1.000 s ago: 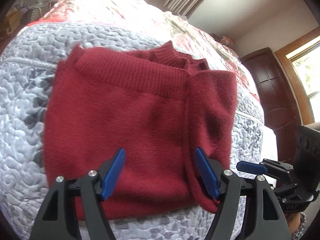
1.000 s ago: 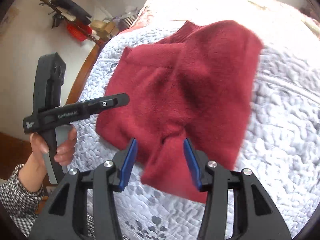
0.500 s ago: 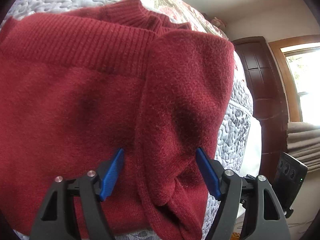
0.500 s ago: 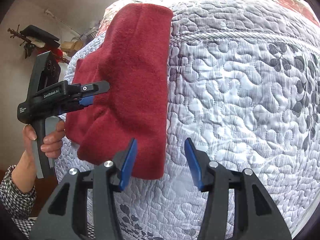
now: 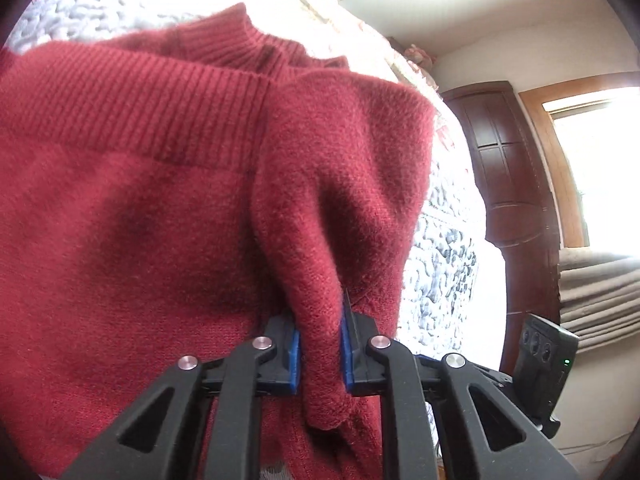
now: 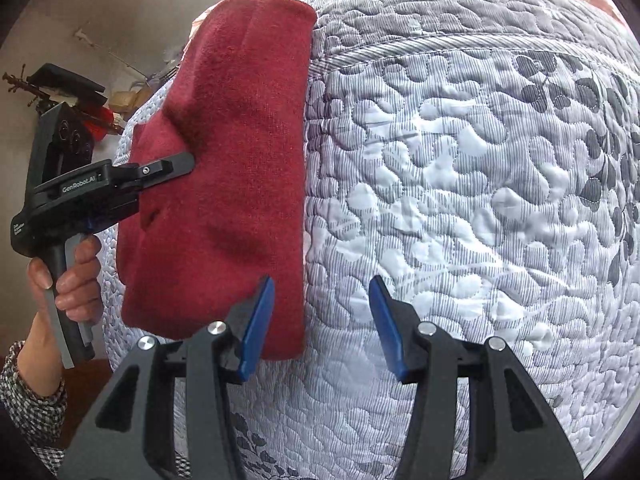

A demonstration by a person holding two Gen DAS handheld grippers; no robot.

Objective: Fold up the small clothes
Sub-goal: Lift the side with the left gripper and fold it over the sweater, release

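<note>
A dark red knitted sweater (image 5: 140, 220) lies partly folded on a grey-white quilted bed; its ribbed hem and collar show at the top of the left wrist view. My left gripper (image 5: 319, 350) is shut on a fold of the sweater's sleeve. In the right wrist view the same sweater (image 6: 240, 168) lies at the left, with the left gripper (image 6: 176, 166) pinching its edge. My right gripper (image 6: 322, 324) stands open just above the quilt, its left finger over the sweater's near corner, nothing between the fingers.
The quilted bedspread (image 6: 460, 184) spreads wide to the right of the sweater. A person's hand (image 6: 70, 272) in a checked sleeve holds the left tool. A dark wooden door (image 5: 508, 168) and window stand beyond the bed. Clutter sits by the far wall (image 6: 92, 116).
My left gripper has pushed forward and closed on the sleeve fold. The right gripper let go of the sweater, swung right over bare quilt and stays open.
</note>
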